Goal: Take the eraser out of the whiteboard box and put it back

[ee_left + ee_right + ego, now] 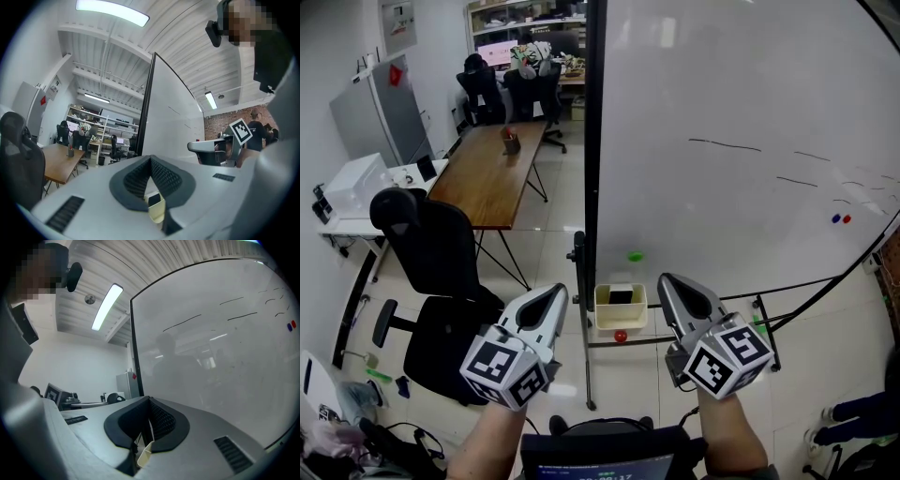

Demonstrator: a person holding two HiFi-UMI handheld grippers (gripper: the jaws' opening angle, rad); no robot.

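L gripper (557, 294): jaws clenched, empty
R gripper (668, 282): jaws clenched, empty
eraser (621, 297): dark, inside box
box (609, 319): cream, at whiteboard (741, 141) foot, btw both grippers

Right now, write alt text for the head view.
Left claw and right claw, both shut, hover before a cream box holding a dark eraser, low on the whiteboard stand. A black chair and wooden table stand at left.

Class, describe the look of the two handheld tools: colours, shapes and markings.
Both the left tongs and the right tongs have smooth light-grey shells tapering to a point, lined with black textured pads. Each carries a white cube with black square markers. The forearms show no sleeves.
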